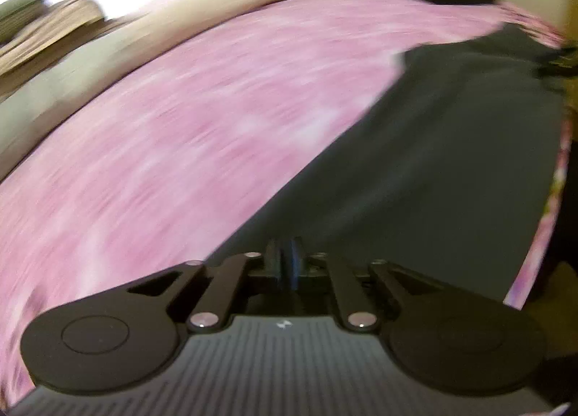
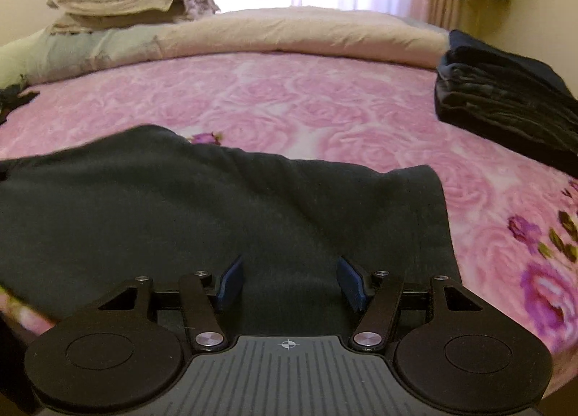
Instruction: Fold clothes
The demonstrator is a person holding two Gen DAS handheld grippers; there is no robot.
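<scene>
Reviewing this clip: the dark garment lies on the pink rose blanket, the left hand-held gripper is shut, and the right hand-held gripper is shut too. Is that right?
Not quite. The right hand-held gripper is open, its blue pads spread apart over the dark garment, as the right wrist view shows. The rest holds: the garment lies on the pink rose blanket, and the left hand-held gripper is shut.

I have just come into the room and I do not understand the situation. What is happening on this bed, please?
A person is folding clothes with a handheld claw in each hand. A dark garment lies spread on the pink rose-patterned bedspread. The left claw is shut, apparently on that garment's edge, and its view is blurred by motion. The right claw is open just above the cloth. A stack of dark folded clothes sits at the far right.
</scene>
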